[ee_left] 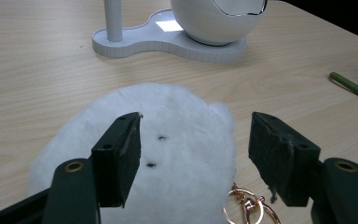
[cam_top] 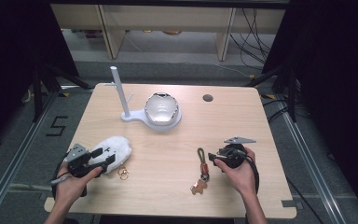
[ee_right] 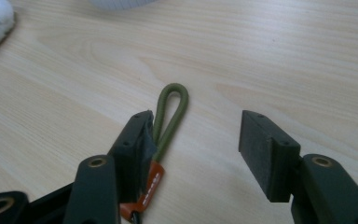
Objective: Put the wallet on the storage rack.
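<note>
A white fluffy plush keychain [cam_top: 113, 148] lies at the table's front left, its gold ring [cam_top: 123, 173] beside it. My left gripper [cam_top: 103, 157] hovers open over the plush [ee_left: 168, 154], jaws wide apart, the gold ring [ee_left: 249, 207] below the right-hand jaw. A green cord keychain [cam_top: 202, 161] with an orange band and a brown charm [cam_top: 198, 187] lies at front right. My right gripper [cam_top: 213, 157] stands open just right of it; in the right gripper view the green loop [ee_right: 170, 112] lies by the left-hand jaw, nothing pressed between the pads.
A white stand [cam_top: 127, 116] with an upright post [cam_top: 120, 88] and a shiny egg-shaped bowl [cam_top: 161, 108] sits at the table's back middle. A round cable hole [cam_top: 208, 98] is at back right. Bare wood lies between the two keychains.
</note>
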`<state>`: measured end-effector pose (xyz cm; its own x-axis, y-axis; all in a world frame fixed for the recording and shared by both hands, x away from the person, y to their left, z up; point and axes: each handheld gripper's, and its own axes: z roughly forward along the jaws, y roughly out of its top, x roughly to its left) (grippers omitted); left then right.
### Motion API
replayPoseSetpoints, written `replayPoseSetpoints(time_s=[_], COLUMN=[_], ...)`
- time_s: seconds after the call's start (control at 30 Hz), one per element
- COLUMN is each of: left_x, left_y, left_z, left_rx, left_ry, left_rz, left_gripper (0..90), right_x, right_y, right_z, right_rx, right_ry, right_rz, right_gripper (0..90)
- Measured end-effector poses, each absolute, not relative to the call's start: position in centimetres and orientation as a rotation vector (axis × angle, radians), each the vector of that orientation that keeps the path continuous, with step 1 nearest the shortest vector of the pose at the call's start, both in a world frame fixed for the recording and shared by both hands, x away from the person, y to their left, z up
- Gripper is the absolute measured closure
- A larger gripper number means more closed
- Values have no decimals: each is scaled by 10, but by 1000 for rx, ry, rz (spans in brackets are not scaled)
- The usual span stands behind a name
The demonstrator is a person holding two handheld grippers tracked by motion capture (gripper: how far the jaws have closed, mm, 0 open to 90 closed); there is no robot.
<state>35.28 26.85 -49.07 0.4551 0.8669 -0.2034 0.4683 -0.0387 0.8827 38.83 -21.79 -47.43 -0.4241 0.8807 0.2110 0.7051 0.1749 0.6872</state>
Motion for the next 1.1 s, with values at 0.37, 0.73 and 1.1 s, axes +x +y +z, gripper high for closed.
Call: replayPoseSetpoints(time_s=[0.37,0.73,1.1], left_x=[366,390,426], left_y=[277,289,302], left_z=[-478,-460,-472], left_rx=[1759,1976,2066], left_ry=[1235,1263,1373], left_rz=[473,495,370], left_gripper=[336,364,361], right_x=[393,393,394], right_y=[-224,-221,-221], right_z=[-471,-471,-474], right_rx=[1610,1598,1614], right_ry=[2247,2360,2377], right_rz=[975,854,830], right_gripper=[469,542,536])
